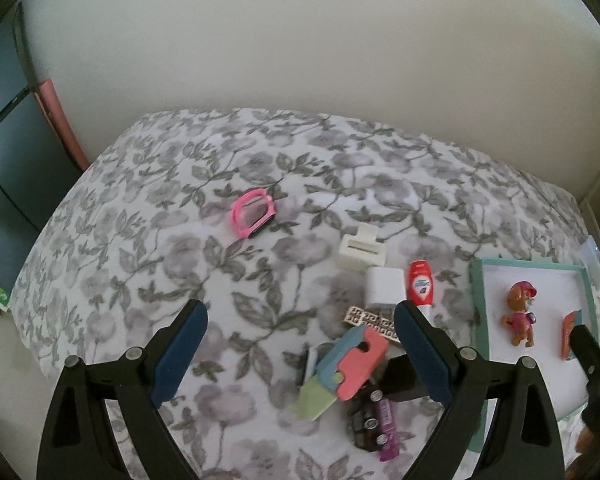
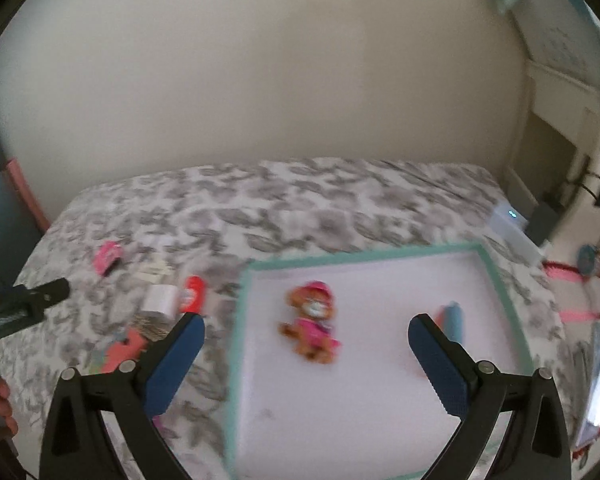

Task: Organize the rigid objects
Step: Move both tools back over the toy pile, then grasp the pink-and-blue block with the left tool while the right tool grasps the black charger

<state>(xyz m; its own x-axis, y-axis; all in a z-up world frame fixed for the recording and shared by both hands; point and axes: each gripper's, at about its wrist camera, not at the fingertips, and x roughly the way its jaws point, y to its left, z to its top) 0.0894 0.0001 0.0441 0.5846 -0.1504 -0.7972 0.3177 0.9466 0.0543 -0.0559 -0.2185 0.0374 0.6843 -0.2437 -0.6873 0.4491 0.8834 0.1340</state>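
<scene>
Bed with floral cover (image 1: 228, 280); a shallow teal-rimmed tray (image 2: 496, 268) sits on its right side, and we read it as the collecting place. Two things lie inside it: a pup figurine in pink (image 2: 312, 326), on its back near the middle, and a small orange-and-blue piece (image 2: 454, 318) nearer the right rim (too blurred in the right wrist view to name).

The rest is loose on the cover to the left of the tray, clustered, which suits one-at-a-time picking. We note a red-and-white tube (image 1: 420, 284), a white block (image 1: 385, 286) touching it, a cream clip-like piece (image 1: 360, 250) just behind, a patterned gold-and-white bar (image 1: 374, 320), a pink-and-blue foam puzzle piece (image 1: 352, 360) leaning over a green card (image 1: 314, 398), and a dark toy car with a purple stripe (image 1: 376, 426) nearest us. A pink ring-shaped band (image 1: 253, 214) lies well apart, farther up the bed.

Left gripper (image 1: 300, 350): fingers spread wide, holding nothing, touching nothing we can see; it hangs over the cluster, the foam piece between the jaws in view. We judge this the approach to a pick.

Right gripper (image 2: 306, 354): also wide apart and empty, poised above the tray with the figurine framed between its jaws (no contact visible).
</scene>
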